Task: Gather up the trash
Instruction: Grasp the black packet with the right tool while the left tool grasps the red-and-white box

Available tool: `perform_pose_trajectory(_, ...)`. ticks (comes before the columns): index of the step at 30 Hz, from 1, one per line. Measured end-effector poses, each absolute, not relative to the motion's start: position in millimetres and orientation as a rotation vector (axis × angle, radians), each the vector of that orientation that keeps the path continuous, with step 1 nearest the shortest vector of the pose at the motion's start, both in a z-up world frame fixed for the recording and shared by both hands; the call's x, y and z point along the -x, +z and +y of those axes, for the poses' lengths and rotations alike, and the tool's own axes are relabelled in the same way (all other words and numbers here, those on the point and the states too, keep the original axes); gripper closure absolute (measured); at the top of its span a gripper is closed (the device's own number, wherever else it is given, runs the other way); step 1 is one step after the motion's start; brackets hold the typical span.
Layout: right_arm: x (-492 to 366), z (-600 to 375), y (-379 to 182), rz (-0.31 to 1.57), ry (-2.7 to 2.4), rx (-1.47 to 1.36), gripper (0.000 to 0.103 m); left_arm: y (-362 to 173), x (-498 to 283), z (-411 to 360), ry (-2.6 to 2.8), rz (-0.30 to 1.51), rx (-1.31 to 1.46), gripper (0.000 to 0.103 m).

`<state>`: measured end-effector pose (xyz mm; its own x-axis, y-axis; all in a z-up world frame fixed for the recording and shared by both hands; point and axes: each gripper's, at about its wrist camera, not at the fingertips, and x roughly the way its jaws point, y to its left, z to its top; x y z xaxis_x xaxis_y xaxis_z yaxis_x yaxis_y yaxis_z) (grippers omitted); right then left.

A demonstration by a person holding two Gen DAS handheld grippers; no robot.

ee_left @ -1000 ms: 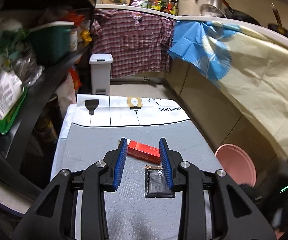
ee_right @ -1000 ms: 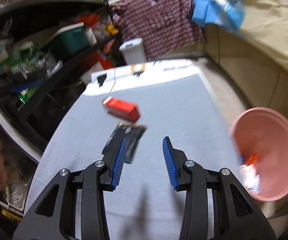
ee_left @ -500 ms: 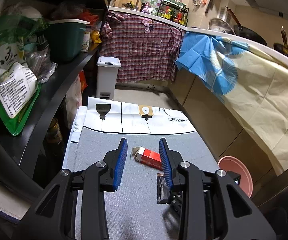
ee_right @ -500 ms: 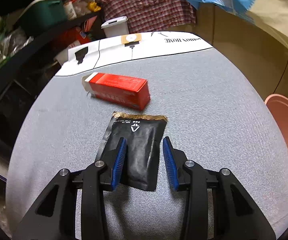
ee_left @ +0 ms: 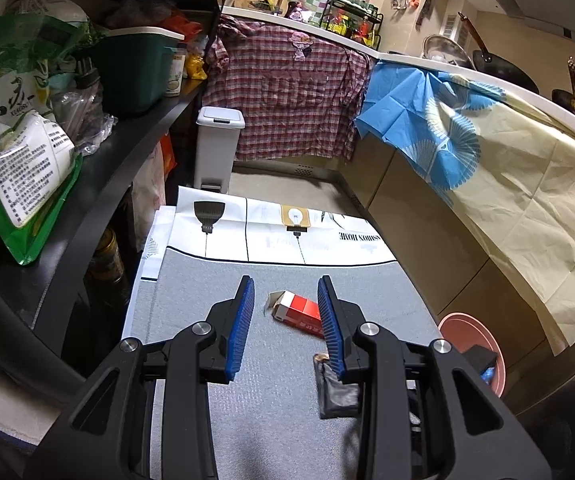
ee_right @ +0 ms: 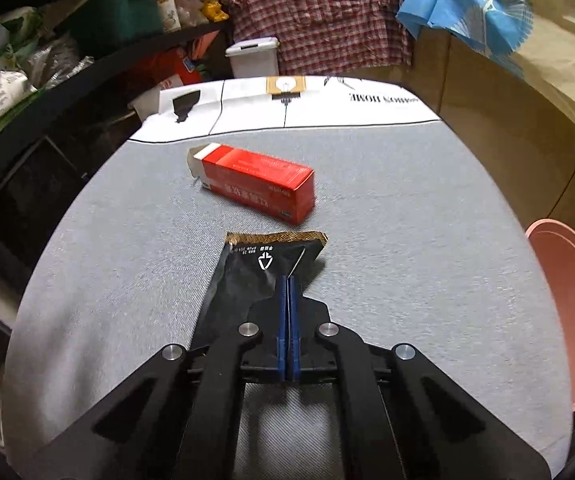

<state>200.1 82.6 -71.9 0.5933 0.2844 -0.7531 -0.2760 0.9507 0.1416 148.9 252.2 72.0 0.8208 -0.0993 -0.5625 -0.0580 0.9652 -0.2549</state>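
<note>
A black foil wrapper (ee_right: pixel 247 276) with a gold torn edge lies on the grey tablecloth (ee_right: pixel 407 200). My right gripper (ee_right: pixel 286 280) is shut on its near right part, and the foil is crumpled up around the pads. Just beyond it lies a red carton (ee_right: pixel 255 186) with an open flap on its left end. In the left wrist view my left gripper (ee_left: pixel 285 282) hovers open above the table with nothing between its fingers. The red carton (ee_left: pixel 299 314) shows past its tips, and the black wrapper (ee_left: pixel 333 388) sits partly behind its right finger.
A pink bin (ee_right: pixel 567 312) stands on the floor off the table's right edge, with some scraps inside (ee_left: pixel 475 344). A dark shelf (ee_left: pixel 107 160) crowded with bags and a green tub runs along the left. A white pedal bin (ee_left: pixel 215 148) stands beyond the table.
My right gripper came down over the black wrapper and its jaws shut on it, wrinkling the foil. The left gripper drew back a little, still open.
</note>
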Motion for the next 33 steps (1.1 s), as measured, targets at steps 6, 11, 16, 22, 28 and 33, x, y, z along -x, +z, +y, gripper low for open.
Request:
perform_pose_trajectory(6, -193.1, 40.8, -54.7, 0.847, 0.349, 0.006, 0.101, 52.1, -162.2, 234.4, -0.018, 0.651, 0.231, 0.071)
perform_pose_trajectory(11, -201.8, 4.8, -50.5, 0.851, 0.342, 0.012, 0.101, 29.0, -174.5, 215.5, 0.001, 0.664, 0.216, 0.071)
perform_pose_trajectory(16, -211.1, -22.8, -52.6, 0.857, 0.335, -0.017, 0.101, 3.9, -195.3, 193.0, 0.032, 0.702, 0.207, 0.064)
perform_pose_trajectory(22, -211.9, -38.1, -66.9, 0.871, 0.353, -0.061, 0.101, -23.0, -228.7, 166.3, 0.109, 0.750, 0.227, 0.045)
perform_pose_trajectory(28, -213.8, -46.1, -68.8, 0.867, 0.376, -0.092, 0.101, -50.5, -263.9, 159.1, 0.210, 0.822, 0.381, 0.044)
perform_pose_trajectory(33, -215.3, -47.0, -73.6, 0.878, 0.388, -0.091, 0.101, -61.1, -280.0, 146.2, 0.272, 0.874, 0.366, 0.045)
